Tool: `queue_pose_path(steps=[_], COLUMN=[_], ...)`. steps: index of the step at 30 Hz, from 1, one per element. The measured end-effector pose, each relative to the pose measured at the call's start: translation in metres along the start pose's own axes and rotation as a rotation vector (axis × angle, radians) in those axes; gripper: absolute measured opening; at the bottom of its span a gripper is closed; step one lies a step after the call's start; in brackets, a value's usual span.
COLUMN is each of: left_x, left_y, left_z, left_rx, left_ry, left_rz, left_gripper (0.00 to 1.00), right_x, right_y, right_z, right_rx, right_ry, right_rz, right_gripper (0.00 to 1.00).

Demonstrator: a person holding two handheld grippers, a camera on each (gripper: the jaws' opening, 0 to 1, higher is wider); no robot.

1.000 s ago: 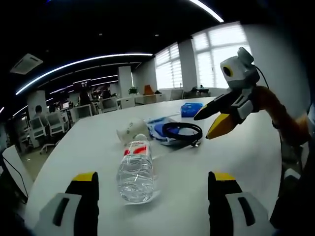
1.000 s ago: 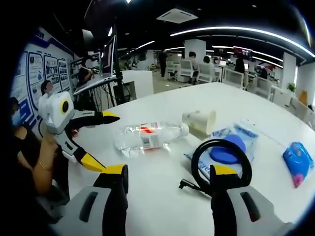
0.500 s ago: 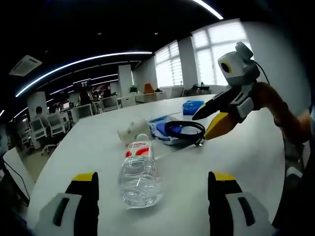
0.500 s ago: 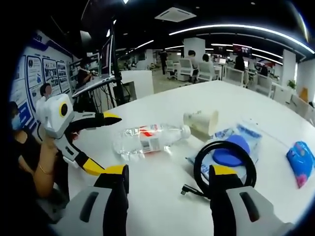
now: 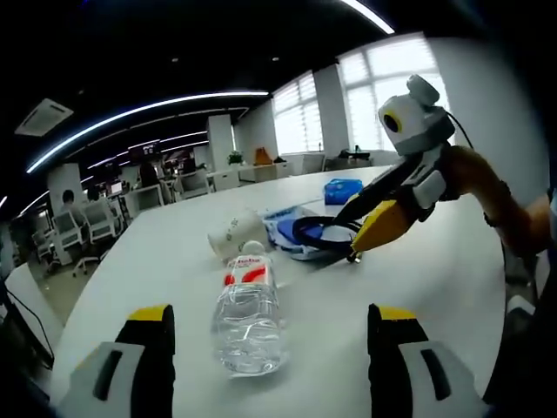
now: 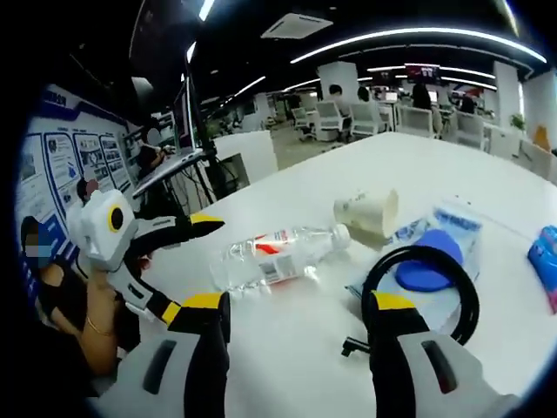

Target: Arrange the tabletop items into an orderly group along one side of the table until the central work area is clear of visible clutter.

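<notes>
Clearly the gathering step is only beginning — the clutter is lying around the water bottle, which is resting on its side near the middle of the white table. Just beyond the bottle's cap a paper cup is lying tipped over, and beside that a coiled black cable is sitting on a clear bag with a blue disc inside. A blue packet is lying farther off, past the cable from the bottle.

The right gripper is hovering with its jaws spread and empty, its right jaw over the near edge of the cable coil. The left gripper is likewise released, holding nothing, its jaws straddling the bottle's base from above the table.

My reading: the cable is the first target, so the right gripper is needing to drop onto the coil's near edge and close — then carry it to one side.
</notes>
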State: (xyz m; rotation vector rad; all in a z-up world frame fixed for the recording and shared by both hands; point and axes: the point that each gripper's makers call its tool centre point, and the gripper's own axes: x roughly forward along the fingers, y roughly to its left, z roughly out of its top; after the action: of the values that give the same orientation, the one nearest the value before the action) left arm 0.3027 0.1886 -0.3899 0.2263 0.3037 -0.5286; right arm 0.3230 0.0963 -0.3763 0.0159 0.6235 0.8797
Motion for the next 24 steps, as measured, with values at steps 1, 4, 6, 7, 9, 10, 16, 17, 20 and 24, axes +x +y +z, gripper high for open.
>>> queue_pose_path(steps=[1,4,6,7,9,10,16,17,20,24], left_x=[0.001,0.002,0.002,0.003,0.003,0.003,0.004,0.005,0.007,0.009], left_y=[0.000,0.000,0.000,0.000,0.000,0.000,0.001,0.001,0.001,0.002], left_z=[0.001,0.001,0.002,0.002,0.003,0.002,0.003,0.003,0.005,0.004], left_rx=[0.002,0.006,0.006,0.005,0.007,0.007,0.012,0.016,0.031,0.034], left_ry=[0.000,0.003,0.001,0.000,0.001,0.002,0.006,0.007,0.012,0.026], left_rz=[0.001,0.000,-0.003,-0.003,-0.001,-0.002,-0.003,-0.002,-0.004,-0.005], left_gripper=[0.91,0.91,0.91,0.91,0.91,0.91,0.91,0.91,0.91,0.91], right_x=[0.001,0.005,0.007,0.008,0.009,0.010,0.014,0.015,0.018,0.021], right_y=[0.000,0.004,0.005,0.006,0.006,0.006,0.004,0.003,0.003,0.004], right_z=[0.001,0.005,0.006,0.006,0.006,0.006,0.007,0.009,0.013,0.023], right_rx=[0.009,0.009,0.009,0.006,0.004,0.006,0.035,0.048,0.130,0.239], right_ry=[0.000,0.001,0.002,0.004,0.008,0.007,0.004,0.001,-0.019,-0.080], right_rz=[0.003,0.019,0.023,0.024,0.025,0.030,0.036,0.039,0.048,0.088], right_gripper=[0.61,0.60,0.60,0.60,0.60,0.60,0.58,0.58,0.58,0.55])
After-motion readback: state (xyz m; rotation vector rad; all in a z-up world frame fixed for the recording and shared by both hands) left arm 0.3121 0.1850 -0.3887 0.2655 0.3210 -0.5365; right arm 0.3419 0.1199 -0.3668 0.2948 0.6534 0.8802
